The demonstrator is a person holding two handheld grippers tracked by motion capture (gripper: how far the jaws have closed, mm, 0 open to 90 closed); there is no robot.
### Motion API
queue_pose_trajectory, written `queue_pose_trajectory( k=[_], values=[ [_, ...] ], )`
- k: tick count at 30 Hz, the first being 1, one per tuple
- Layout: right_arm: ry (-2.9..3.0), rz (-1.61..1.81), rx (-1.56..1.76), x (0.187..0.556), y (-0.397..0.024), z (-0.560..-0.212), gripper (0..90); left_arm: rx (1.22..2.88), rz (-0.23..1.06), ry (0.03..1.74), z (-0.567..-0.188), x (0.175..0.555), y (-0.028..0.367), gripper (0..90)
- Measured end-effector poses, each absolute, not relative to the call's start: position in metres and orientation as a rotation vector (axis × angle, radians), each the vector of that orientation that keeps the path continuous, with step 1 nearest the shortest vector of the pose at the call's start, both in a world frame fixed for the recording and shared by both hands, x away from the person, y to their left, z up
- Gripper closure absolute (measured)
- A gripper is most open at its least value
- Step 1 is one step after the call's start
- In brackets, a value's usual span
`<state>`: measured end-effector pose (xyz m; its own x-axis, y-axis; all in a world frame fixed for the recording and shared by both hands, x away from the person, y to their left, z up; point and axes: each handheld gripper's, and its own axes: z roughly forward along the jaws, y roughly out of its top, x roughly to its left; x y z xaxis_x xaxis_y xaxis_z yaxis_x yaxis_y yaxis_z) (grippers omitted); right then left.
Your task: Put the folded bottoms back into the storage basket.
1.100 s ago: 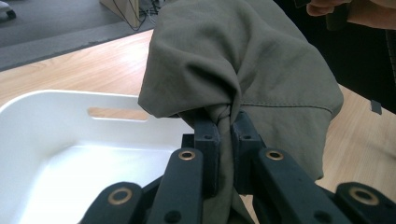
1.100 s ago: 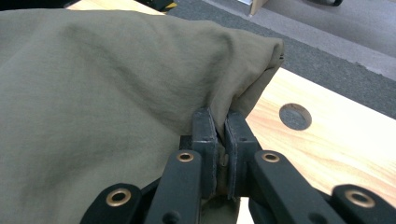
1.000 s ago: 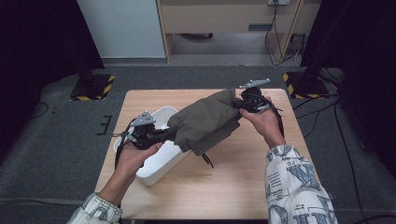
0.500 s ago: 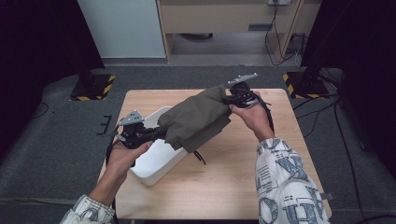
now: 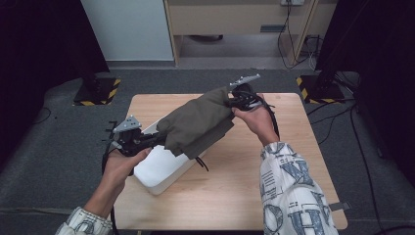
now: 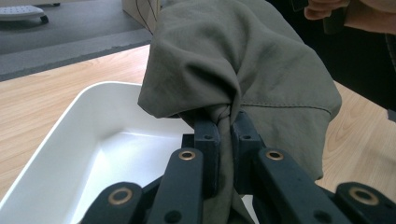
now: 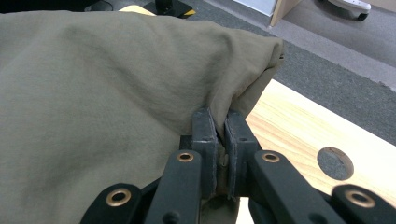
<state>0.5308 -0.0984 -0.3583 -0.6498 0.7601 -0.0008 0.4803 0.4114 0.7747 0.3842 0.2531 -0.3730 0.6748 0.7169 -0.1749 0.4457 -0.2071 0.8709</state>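
Tools: 2, 1 per hand. Left tool (image 6: 224,135): both jaws pressed together on a bunched fold of the olive garment (image 6: 243,70), the cloth squeezed between the pads and rising above them. Seen from the high view, this left tool (image 5: 147,141) sits at the near-left of the table, level with the garment's lower end. Right tool (image 7: 222,135): jaws pinched on an edge of the same garment (image 7: 93,93), the cloth spreading to the left of the jaws. In the high view the right tool (image 5: 234,98) sits at the far side, at the garment's upper end.

Garment: 1, olive-green, held off the table between the 2 tools, stretched on a slant from near-left to far-right (image 5: 198,125). A dark cord (image 5: 200,164) hangs from its lower edge.

Tub: 1, white, rectangular, open (image 5: 156,171); it stands on the table under the garment's lower-left part, with the left tool above its rim (image 6: 70,112).

Table: 1, light wood (image 5: 293,122), with 1 round hole (image 7: 335,163) showing near the right tool.

Hands: 2; patterned sleeves: 2.
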Motion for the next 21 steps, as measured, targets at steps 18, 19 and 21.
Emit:
queue_pose_trajectory(
  k=[18, 19, 21],
  values=[
    [2.342, 1.113, 1.040, 0.532, -0.077, -0.362, 84.8, 1.842, 0.341, 0.941, -0.373, 0.379, 0.273, 83.6],
    [2.343, 1.118, 1.037, 0.533, -0.075, -0.363, 84.8, 1.841, 0.341, 0.944, -0.374, 0.379, 0.275, 83.6],
    [2.350, 1.117, 1.031, 0.533, -0.071, -0.364, 84.8, 1.841, 0.342, 0.946, -0.374, 0.378, 0.277, 83.6]
  ],
)
